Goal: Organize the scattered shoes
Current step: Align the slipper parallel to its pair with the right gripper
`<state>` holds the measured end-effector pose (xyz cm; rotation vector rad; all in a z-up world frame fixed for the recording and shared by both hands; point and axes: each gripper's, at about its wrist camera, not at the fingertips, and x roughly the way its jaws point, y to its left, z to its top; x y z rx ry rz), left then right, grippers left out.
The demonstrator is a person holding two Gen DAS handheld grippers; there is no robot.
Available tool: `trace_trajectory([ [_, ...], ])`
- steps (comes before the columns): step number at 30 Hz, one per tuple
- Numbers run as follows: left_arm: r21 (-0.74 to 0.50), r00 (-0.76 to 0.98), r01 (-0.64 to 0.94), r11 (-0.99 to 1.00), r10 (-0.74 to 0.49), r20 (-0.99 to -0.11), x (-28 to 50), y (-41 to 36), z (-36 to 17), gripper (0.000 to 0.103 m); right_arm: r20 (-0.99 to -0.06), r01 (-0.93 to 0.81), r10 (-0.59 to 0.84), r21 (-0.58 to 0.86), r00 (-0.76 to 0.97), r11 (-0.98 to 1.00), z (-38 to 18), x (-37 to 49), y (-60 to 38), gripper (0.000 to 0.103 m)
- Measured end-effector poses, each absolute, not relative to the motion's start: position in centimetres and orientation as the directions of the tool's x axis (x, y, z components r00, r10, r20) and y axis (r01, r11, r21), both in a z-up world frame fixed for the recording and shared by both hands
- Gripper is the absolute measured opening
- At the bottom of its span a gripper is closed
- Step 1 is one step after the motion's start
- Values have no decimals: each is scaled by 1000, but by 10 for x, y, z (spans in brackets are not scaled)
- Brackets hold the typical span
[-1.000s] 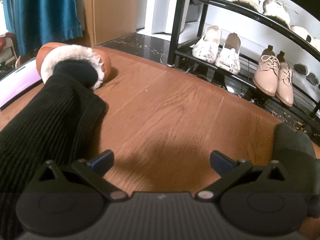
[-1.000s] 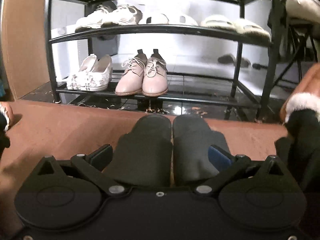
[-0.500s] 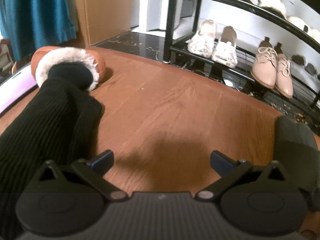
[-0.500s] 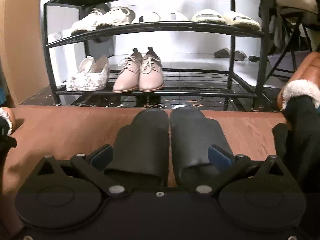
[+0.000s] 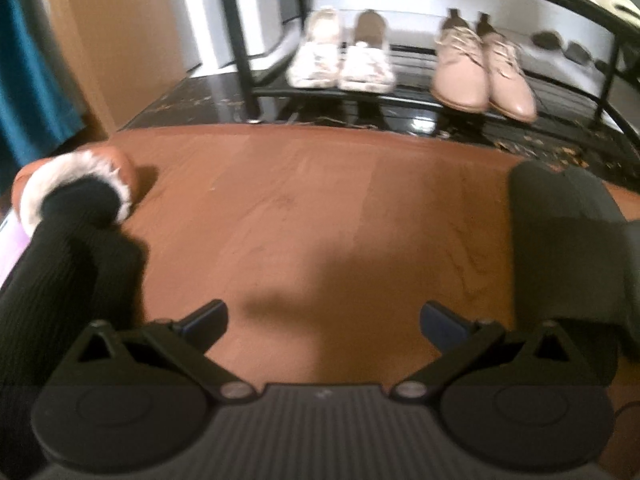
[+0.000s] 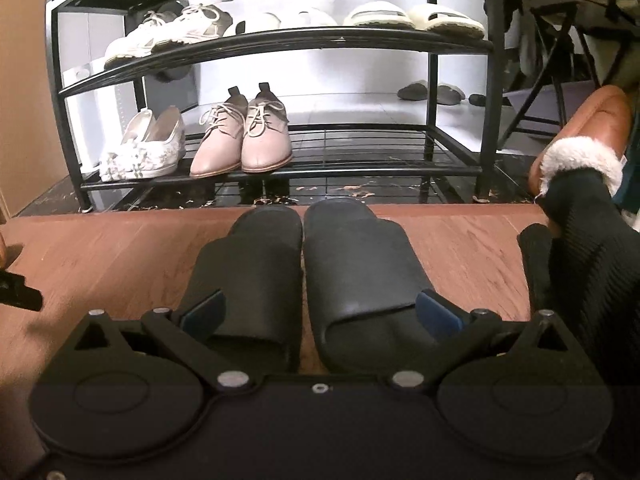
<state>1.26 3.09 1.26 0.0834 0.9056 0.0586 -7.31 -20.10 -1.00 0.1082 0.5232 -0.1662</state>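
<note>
Left wrist view: the left gripper [image 5: 323, 322] hovers over bare wooden floor [image 5: 320, 208], fingers apart, holding nothing.

Right wrist view: the right gripper [image 6: 320, 316] has fingers apart flanking the black slippers [image 6: 308, 272] at 12 o'clock, before the shoe rack [image 6: 486, 92].

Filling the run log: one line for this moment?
left gripper: open, empty | right gripper: open, straddling black slippers on floor | rack: bottom-right free

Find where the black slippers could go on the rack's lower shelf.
Free: the lower shelf right of the pink lace-up shoes, up to the right post. Crowded: its left end, where white flats sit beside them, and the upper shelf.
</note>
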Motion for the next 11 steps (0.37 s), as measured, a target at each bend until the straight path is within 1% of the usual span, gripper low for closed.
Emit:
trace_trajectory([
  [4,87,609,16,996,59,-791,11,21,9,102,-510,179,-123,62,852,982,-12,-71,-203,103],
  [7,49,615,9,999,33,-788,9,24,8,102,-516,182,-123,66,848,981,-13,-70,-204,103],
  [11,33,605,-3,999,28,-796,10,28,6,102,-522,187,-123,70,844,980,-15,-70,-205,103],
])
